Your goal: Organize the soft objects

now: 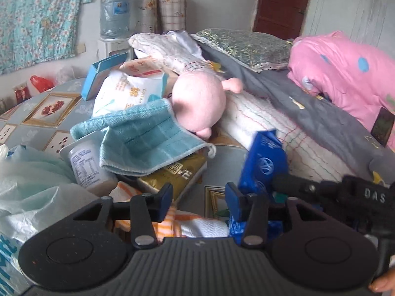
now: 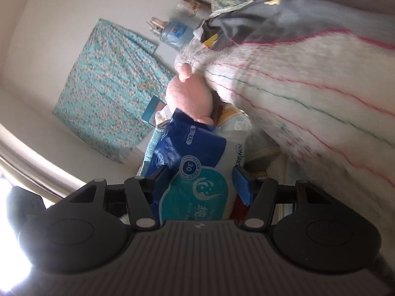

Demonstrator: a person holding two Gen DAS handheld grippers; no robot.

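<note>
My left gripper (image 1: 198, 199) hangs open over the cluttered table, with nothing between its tips. An orange-striped cloth (image 1: 170, 222) lies just under it. My right gripper (image 2: 201, 177) is shut on a blue, teal and white soft packet (image 2: 197, 170). In the left wrist view that packet (image 1: 264, 162) stands tilted at the right, and the right gripper (image 1: 271, 187) comes in from the right edge. Beyond it a pink plush toy (image 1: 197, 98) rests against a white striped blanket (image 1: 259, 123). A teal towel (image 1: 148, 138) is draped in front of the toy.
A white jar (image 1: 86, 165), a gold packet (image 1: 172, 175), a plastic bag (image 1: 29, 185) and boxes (image 1: 98, 74) crowd the table's left. A grey sheet (image 1: 321, 118), a pillow (image 1: 246, 46), a pink quilt (image 1: 345, 74) and a phone (image 1: 382, 125) are piled at the right.
</note>
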